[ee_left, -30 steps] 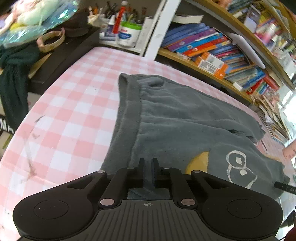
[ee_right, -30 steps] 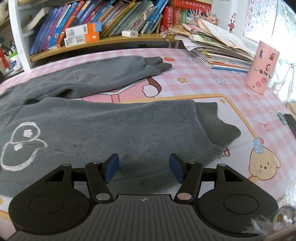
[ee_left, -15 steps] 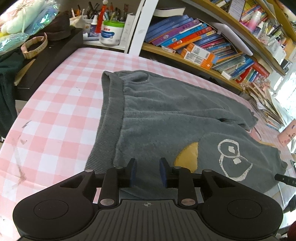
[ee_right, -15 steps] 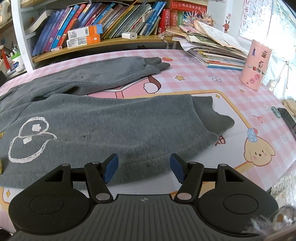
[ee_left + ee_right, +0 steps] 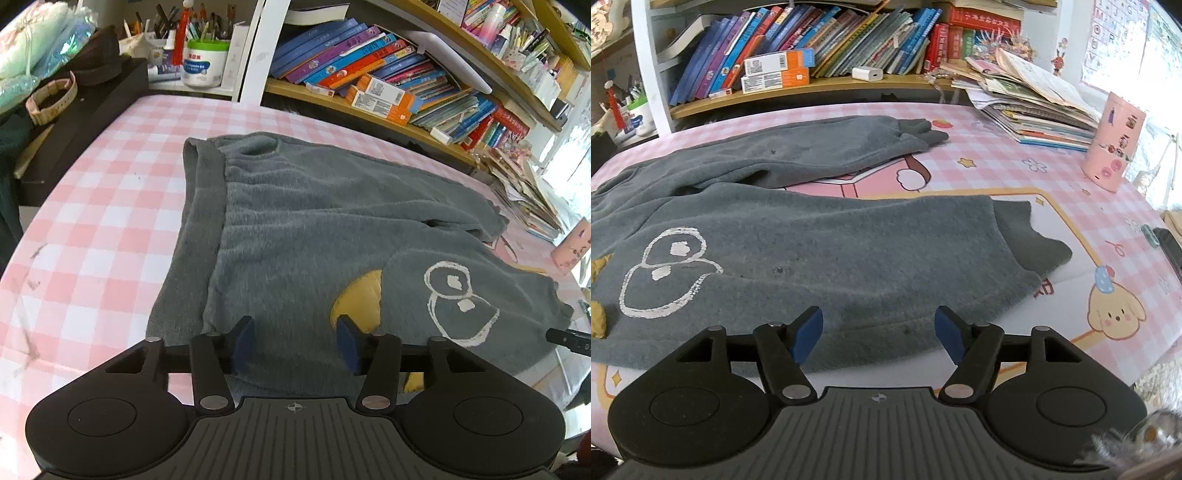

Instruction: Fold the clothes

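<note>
Grey trousers (image 5: pixel 317 229): spread flat across frame centre on the pink checked table (image 5: pixel 99 221).
Left gripper (image 5: pixel 295 341): bottom centre, jaws opening, fleece beneath, nothing pinched.
Right gripper (image 5: pixel 878 334): bottom centre, jaws opening over the near leg hem, empty.
Far leg (image 5: pixel 827 147): upper middle, bunched.
Risk: pinching one layer only would leave a crooked fold.

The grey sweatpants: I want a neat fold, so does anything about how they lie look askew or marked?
Yes. The grey sweatpants lie with legs splayed: the far leg angles away from the near leg, showing tablecloth between them. Small dark specks mark the near leg. The waistband lies slightly rumpled.
</note>
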`<state>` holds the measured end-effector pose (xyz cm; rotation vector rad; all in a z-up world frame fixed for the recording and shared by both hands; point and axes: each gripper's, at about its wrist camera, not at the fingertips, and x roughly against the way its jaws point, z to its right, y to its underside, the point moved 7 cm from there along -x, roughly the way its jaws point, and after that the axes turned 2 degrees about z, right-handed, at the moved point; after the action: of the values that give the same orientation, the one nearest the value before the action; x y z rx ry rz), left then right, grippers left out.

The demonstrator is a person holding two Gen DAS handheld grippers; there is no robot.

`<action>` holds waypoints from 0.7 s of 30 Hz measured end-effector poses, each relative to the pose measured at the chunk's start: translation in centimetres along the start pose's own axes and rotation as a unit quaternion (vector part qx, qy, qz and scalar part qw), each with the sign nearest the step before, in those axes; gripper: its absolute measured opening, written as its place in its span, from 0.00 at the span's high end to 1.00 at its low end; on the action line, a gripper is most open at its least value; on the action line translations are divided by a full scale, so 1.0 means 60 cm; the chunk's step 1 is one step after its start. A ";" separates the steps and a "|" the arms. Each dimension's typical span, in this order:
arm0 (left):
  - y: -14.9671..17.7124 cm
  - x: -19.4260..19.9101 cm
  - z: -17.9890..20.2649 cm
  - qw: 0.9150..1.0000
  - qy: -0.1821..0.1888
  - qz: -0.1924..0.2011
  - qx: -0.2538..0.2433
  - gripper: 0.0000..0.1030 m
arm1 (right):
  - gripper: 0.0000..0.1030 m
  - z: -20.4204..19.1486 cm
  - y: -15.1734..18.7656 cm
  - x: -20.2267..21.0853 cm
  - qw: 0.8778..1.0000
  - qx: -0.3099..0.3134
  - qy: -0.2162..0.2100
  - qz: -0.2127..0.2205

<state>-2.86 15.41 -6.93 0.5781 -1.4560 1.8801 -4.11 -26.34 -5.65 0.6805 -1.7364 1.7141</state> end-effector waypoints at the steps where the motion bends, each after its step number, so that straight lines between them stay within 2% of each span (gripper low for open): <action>1: -0.001 -0.002 0.002 1.000 -0.001 -0.001 -0.001 0.51 | 0.36 -0.001 -0.002 -0.002 1.000 0.001 -0.002 0.000; 5: -0.003 -0.009 0.009 1.000 -0.005 -0.004 -0.003 0.49 | 0.35 0.001 -0.015 -0.014 1.000 0.004 -0.006 -0.002; 10: -0.003 -0.018 0.015 1.000 -0.016 -0.007 -0.002 0.40 | 0.34 0.012 -0.030 -0.031 1.000 0.002 -0.009 -0.003; 16: -0.020 -0.040 0.020 0.999 -0.032 -0.014 -0.010 0.39 | 0.34 0.033 -0.059 -0.061 1.000 0.004 -0.014 -0.008; 21: -0.056 -0.063 0.030 0.999 -0.046 -0.015 -0.020 0.38 | 0.34 0.049 -0.098 -0.096 1.000 0.020 -0.019 -0.005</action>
<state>2.04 13.26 -6.91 0.6702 -1.5320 1.8183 3.91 -29.78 -5.70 0.7428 -1.7258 1.7431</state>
